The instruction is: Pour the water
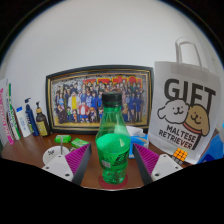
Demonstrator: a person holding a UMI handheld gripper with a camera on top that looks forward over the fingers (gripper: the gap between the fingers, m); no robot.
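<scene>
A green plastic bottle with a dark cap stands upright between my fingers, its base on a red round coaster on the wooden table. My gripper is open. The purple pads sit at either side of the bottle's lower body, with a small gap on each side. No cup or glass shows in this view.
A framed group photo leans on the wall behind the bottle. A white printed tote bag stands to its right. Several small bottles stand at the left, with green packets near the left finger.
</scene>
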